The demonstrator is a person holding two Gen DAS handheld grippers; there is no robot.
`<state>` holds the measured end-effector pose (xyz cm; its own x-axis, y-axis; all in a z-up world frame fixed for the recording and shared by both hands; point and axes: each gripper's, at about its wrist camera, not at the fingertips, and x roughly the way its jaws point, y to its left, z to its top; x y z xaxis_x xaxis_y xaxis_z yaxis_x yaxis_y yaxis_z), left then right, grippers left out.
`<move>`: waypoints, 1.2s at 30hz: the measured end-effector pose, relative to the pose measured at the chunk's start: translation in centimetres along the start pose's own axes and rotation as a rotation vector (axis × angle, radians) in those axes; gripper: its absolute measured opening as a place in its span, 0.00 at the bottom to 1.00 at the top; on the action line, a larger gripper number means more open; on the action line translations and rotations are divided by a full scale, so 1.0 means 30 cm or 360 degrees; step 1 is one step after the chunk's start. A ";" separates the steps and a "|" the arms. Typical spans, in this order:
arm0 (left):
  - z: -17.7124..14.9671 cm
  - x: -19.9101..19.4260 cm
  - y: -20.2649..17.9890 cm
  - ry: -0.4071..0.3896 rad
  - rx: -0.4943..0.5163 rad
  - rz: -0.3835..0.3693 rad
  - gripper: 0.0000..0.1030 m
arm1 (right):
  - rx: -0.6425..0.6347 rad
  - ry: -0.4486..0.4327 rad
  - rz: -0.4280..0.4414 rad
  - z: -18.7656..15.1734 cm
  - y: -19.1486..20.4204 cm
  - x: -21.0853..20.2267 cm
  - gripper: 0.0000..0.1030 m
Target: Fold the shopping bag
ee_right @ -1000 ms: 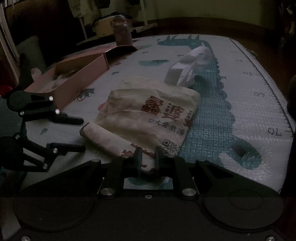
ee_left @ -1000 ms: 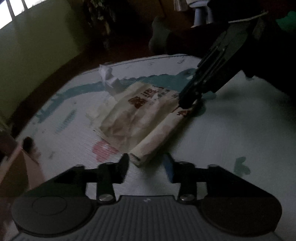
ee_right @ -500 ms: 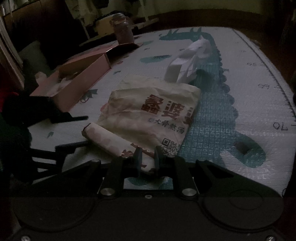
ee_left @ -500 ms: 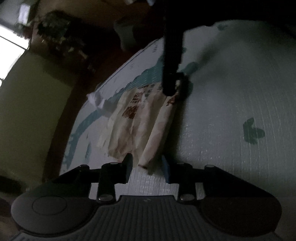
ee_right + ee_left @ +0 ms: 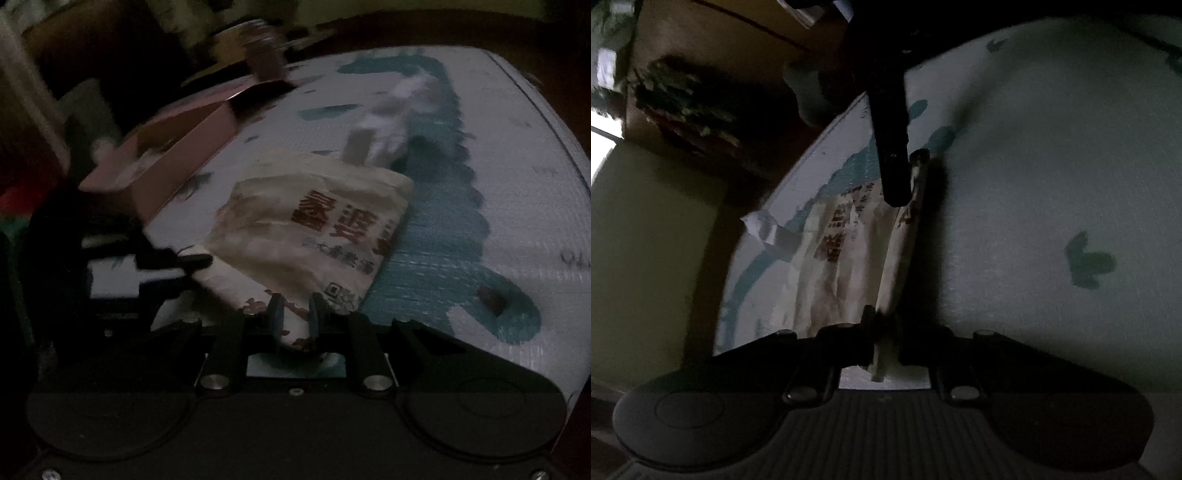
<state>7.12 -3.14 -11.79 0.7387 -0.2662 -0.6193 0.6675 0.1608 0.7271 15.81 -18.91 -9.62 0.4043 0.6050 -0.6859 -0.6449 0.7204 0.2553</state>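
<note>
Shopping bag lies on the play mat, partly rolled; left gripper fingers, just closing, clamp the roll's one end, right gripper fingers, just easing, straddle its other end.

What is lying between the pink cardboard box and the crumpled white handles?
In the right wrist view, only bare dinosaur-print play mat lies between the pink cardboard box and the crumpled white handles.

Left of the shopping bag an open pink box stands close, narrowing passage there. Behind the bag lie its white handles. To its right the mat lies bare.
</note>
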 end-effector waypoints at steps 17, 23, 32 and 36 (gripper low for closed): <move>-0.020 -0.083 0.114 0.0029 -0.0492 -0.0414 0.08 | -0.0949 0.0105 -0.0036 -0.048 0.204 -0.050 0.22; -0.108 -0.064 0.224 -0.0077 -0.0960 -0.0689 0.09 | -0.0540 0.0156 0.0202 -0.008 0.062 -0.033 0.22; -0.311 0.029 0.301 -0.0140 -0.1733 -0.0969 0.14 | 0.0067 0.0155 0.0378 0.021 -0.096 0.032 0.22; -0.362 0.059 0.296 -0.0140 -0.1967 -0.0988 0.16 | 0.0188 0.0119 0.0355 0.020 -0.123 0.035 0.22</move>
<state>15.39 8.12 -9.65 0.3158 -0.6543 -0.6872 0.5645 0.7117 -0.4182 19.00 -20.74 -10.88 0.2090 0.7296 -0.6512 -0.6306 0.6095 0.4805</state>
